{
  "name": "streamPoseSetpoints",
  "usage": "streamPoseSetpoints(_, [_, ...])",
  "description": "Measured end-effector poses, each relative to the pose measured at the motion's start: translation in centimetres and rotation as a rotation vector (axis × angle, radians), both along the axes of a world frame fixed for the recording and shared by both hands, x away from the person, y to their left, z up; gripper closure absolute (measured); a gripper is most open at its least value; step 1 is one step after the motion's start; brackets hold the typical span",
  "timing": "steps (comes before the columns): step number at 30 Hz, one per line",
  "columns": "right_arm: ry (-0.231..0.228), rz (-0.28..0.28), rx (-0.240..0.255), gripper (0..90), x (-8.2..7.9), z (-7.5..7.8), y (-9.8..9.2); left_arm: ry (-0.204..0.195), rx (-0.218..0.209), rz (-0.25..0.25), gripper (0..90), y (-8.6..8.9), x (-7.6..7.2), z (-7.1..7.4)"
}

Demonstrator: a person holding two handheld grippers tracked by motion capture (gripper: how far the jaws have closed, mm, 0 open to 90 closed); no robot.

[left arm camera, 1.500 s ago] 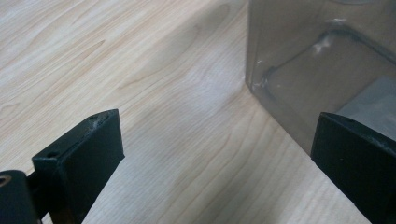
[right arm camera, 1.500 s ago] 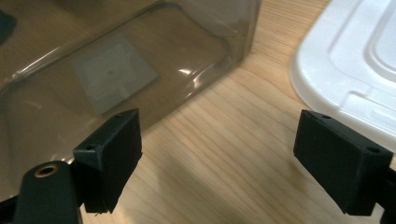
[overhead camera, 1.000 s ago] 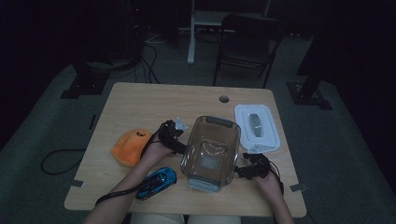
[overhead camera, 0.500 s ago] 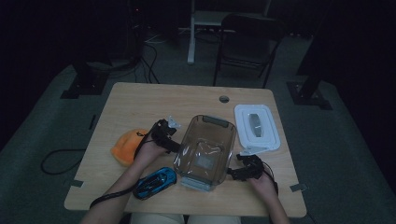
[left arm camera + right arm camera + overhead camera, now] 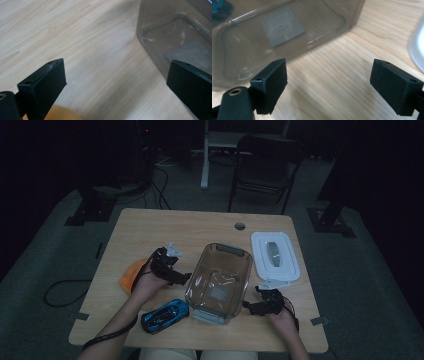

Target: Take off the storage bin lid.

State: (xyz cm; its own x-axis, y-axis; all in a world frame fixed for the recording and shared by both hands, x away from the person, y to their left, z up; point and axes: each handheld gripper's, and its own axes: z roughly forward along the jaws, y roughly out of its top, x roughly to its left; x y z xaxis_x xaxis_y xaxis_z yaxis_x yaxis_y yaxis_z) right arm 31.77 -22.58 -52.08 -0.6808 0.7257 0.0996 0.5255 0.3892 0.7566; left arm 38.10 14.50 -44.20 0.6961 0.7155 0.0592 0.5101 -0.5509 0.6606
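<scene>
1 unreadable grey label point(image 5: 282, 26) under clear container point(image 5: 220, 277); claws apart.

The clear, smoky plastic box point(image 5: 218, 281) looks glossy and smooth; the light wood-grain desk point(image 5: 150, 230) is matt; the blue toy car point(image 5: 164, 315) shines.

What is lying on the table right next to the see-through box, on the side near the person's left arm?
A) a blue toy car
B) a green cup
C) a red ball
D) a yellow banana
A: a blue toy car lies on the table just beside the clear box, below the left gripper.
</scene>
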Motion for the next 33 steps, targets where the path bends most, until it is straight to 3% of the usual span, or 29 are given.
streamPoseSetpoints(8, [-0.025,-0.028,0.010,13.9,-1.6,0.2,-1.4,-0.037,0.005,0.015,3.0,2.1,-2.3,0.9])
streamPoseSetpoints(11, [-0.027,-0.042,0.004,13.9,-2.1,0.1,-1.8,-0.079,0.039,0.020,3.0,3.4,-3.3,1.3])
streamPoseSetpoints(15, [-0.029,-0.055,0.007,13.9,-2.7,-0.2,-2.3,-0.085,0.050,0.029,3.0,5.1,-4.6,1.9])
streamPoseSetpoints(17, [-0.037,-0.062,-0.006,13.9,-2.9,-0.3,-2.5,-0.064,0.041,0.054,3.0,6.1,-5.0,2.1])
streamPoseSetpoints(22, [-0.035,-0.082,0.006,13.9,-3.0,-0.4,-3.0,-0.069,-0.008,0.141,3.0,8.8,-6.0,2.2])
streamPoseSetpoints(24, [-0.038,-0.087,0.010,13.9,-3.0,-0.4,-3.0,-0.070,-0.026,0.152,3.0,9.6,-6.2,2.1])
streamPoseSetpoints(27, [-0.041,-0.090,0.002,13.9,-3.0,-0.4,-3.0,-0.084,0.002,0.170,2.6,10.3,-6.6,1.8])
streamPoseSetpoints(29, [-0.042,-0.085,-0.001,13.9,-3.0,-0.4,-2.9,-0.091,-0.008,0.170,2.5,10.8,-6.9,1.5])
streamPoseSetpoints(33, [-0.045,-0.089,-0.004,13.9,-3.1,-0.4,-2.9,-0.088,0.029,0.235,2.2,11.4,-7.0,0.8])
